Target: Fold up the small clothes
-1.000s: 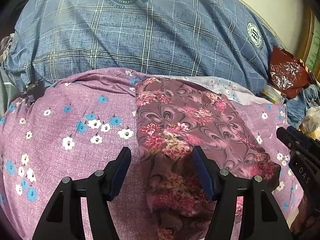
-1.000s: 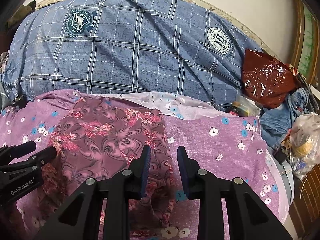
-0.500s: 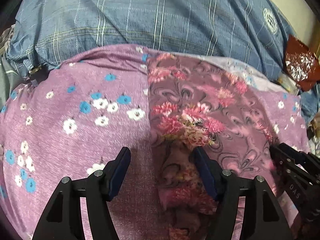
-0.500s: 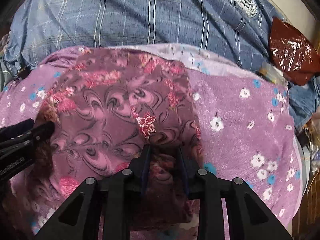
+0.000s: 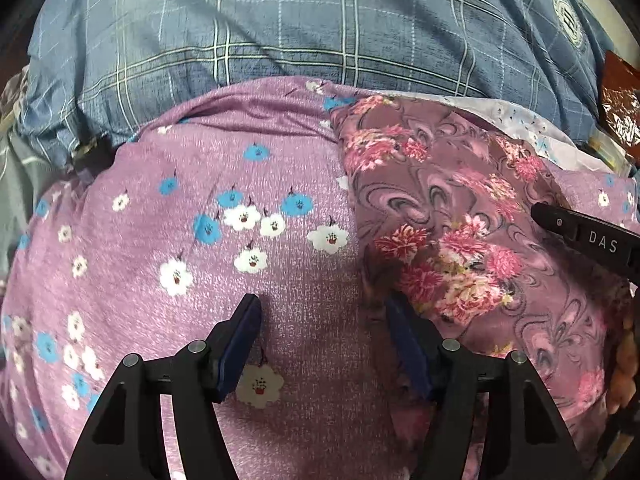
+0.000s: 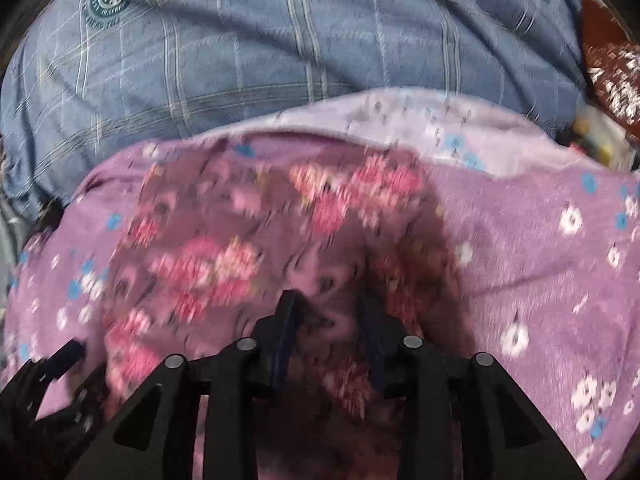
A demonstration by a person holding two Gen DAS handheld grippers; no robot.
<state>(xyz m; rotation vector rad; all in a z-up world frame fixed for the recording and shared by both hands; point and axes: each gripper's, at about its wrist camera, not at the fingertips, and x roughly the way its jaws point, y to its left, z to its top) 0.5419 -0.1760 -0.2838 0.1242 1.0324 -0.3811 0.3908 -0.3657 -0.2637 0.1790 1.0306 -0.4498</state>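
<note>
Left hand-held gripper (image 5: 322, 330) gapes, empty; right hand-held gripper (image 6: 328, 316) opening astride garment (image 6: 224, 264).

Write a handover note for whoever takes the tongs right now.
Left tongs: open, nothing between them, low over the purple sheet at the left edge of the garment.
Right tongs: opening, low over the garment's near end with cloth between them; the view is blurred, so a grip cannot be confirmed.
Garment: lies in a long strip on the sheet, in front of the blue pillow.
Done: apparently folded lengthwise.
Left: fold it shorter and smooth it.
</note>
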